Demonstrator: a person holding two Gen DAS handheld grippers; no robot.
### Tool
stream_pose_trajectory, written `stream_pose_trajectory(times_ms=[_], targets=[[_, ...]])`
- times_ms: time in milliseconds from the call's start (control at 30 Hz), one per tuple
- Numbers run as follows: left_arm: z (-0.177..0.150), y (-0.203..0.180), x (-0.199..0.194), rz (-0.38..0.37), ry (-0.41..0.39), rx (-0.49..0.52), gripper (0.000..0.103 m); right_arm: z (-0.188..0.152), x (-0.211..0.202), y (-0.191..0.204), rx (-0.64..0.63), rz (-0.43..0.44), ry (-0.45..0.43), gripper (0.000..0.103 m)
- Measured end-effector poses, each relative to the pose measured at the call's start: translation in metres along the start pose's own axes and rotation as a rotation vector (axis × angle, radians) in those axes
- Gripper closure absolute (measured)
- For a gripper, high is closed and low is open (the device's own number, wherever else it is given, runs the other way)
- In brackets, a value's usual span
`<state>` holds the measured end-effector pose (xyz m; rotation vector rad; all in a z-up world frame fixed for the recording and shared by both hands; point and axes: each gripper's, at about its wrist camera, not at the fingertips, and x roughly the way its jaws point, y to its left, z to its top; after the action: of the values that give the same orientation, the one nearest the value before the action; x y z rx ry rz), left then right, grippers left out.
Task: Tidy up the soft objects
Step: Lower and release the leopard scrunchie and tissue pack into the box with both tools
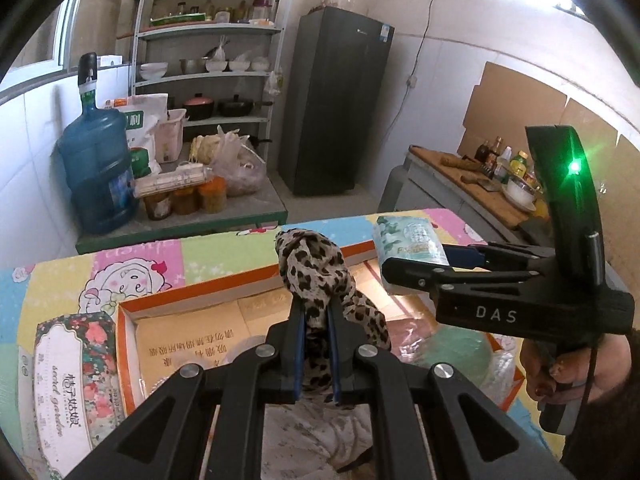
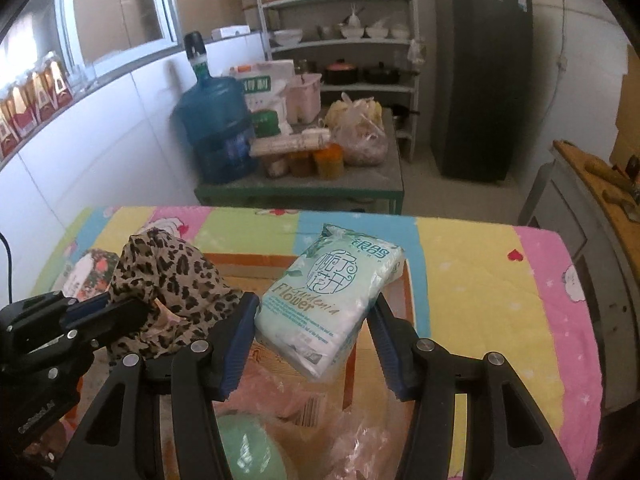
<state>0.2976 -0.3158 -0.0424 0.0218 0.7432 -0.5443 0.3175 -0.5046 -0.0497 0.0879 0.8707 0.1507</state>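
Home kitchen / pantry room. Evidence: metal shelf rack (image 1: pixel 208 40) stacked with bowls, pots, jars; dark fridge (image 1: pixel 336 100) in the corner; big blue water jug (image 1: pixel 98 168) by sacks and jars of preserves; counter with cutting board (image 1: pixel 472 184), knife, condiment bottles. White tiled walls, cartoon-print cloth on the table (image 2: pixel 480 280).

Black left gripper (image 1: pixel 316 344) and right gripper (image 2: pixel 316 344), blue-padded fingers (image 2: pixel 236 344), silver screws (white "DAS" lettering).

Both wrist cameras look steeply down along their tongs, close over the bench (image 1: pixel 60 280); both share the fridge (image 2: pixel 482 76) beyond.
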Motion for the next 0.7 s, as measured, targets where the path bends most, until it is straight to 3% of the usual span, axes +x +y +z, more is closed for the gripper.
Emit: stream_pose_trajectory(times_ms=[433, 500, 667, 700], targets=[[-0.008, 0.008, 0.020, -0.015, 0.063, -0.019, 0.089, -0.007, 0.038, -0.008, 0.038, 0.051, 0.120, 0.043], [-0.010, 0.010, 0.022, -0.022, 0.069, -0.028, 0.080, -0.008, 0.039, -0.009, 0.045, 0.063, 0.127, 0.043], [-0.011, 0.014, 0.025, -0.047, 0.069, -0.056, 0.041, -0.009, 0.041, -0.009, 0.055, 0.070, 0.139, 0.040], [-0.011, 0.015, 0.025, -0.045, 0.063, -0.058, 0.039, -0.009, 0.040, -0.010, 0.059, 0.074, 0.137, 0.039]])
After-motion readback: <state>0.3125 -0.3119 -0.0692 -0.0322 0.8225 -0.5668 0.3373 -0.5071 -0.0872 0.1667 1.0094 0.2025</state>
